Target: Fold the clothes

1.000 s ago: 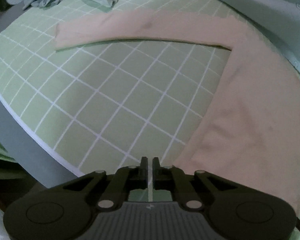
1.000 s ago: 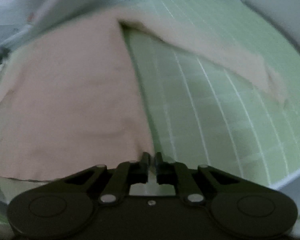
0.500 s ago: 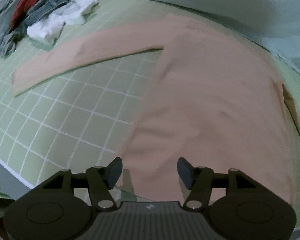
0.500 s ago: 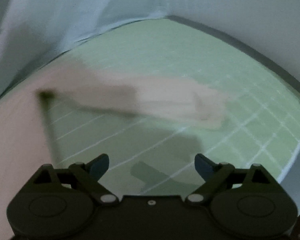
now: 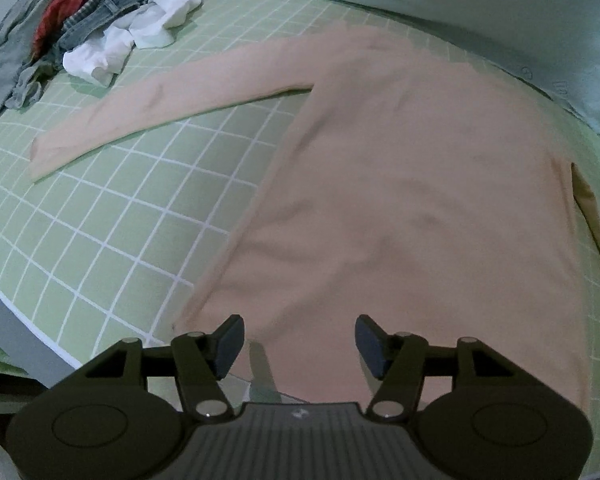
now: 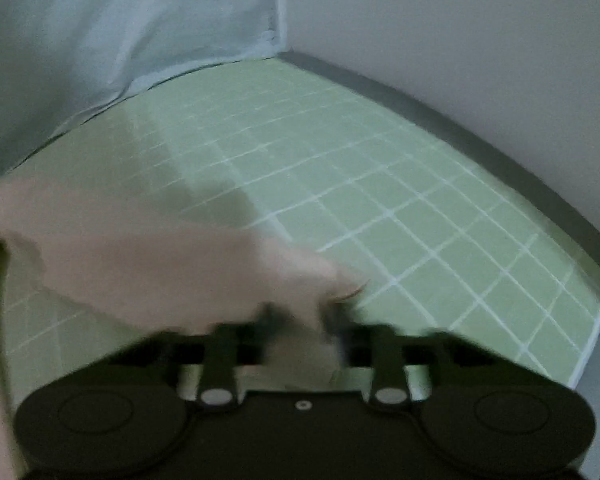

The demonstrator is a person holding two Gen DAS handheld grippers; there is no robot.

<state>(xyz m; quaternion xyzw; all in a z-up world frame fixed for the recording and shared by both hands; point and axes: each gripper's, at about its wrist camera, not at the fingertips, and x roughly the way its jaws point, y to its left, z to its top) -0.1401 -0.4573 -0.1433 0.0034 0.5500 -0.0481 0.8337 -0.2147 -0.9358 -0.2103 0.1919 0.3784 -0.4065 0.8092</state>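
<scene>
My left gripper (image 5: 299,345) hangs over the near edge of the counter (image 5: 112,216), jaws spread wide, nothing between them. Below and ahead lies the peach long-sleeved shirt (image 5: 412,208), spread flat on the green gridded mat that covers the counter. Its hem sits just under my left jaws, at the near edge. The body runs away toward the far edge. One sleeve (image 5: 160,108) stretches flat toward the far left corner, cuff end well apart from the body.

At that far left corner sits a heap of other clothes (image 5: 100,20): white pieces nearest the sleeve, denim, grey and red behind. The white pieces lie near the sleeve, not touching it as far as I can see.

A pale blue sheet (image 5: 480,12) runs along the far edge, just beyond the shirt's shoulders.

My right gripper (image 6: 300,320) view is smeared by motion. The shirt's other sleeve (image 6: 160,264) lies across the mat, its end bunched between the jaws. The jaws look partly closed around the fabric; I cannot tell whether they grip it. A grey wall (image 6: 460,40) stands beyond the right edge.
</scene>
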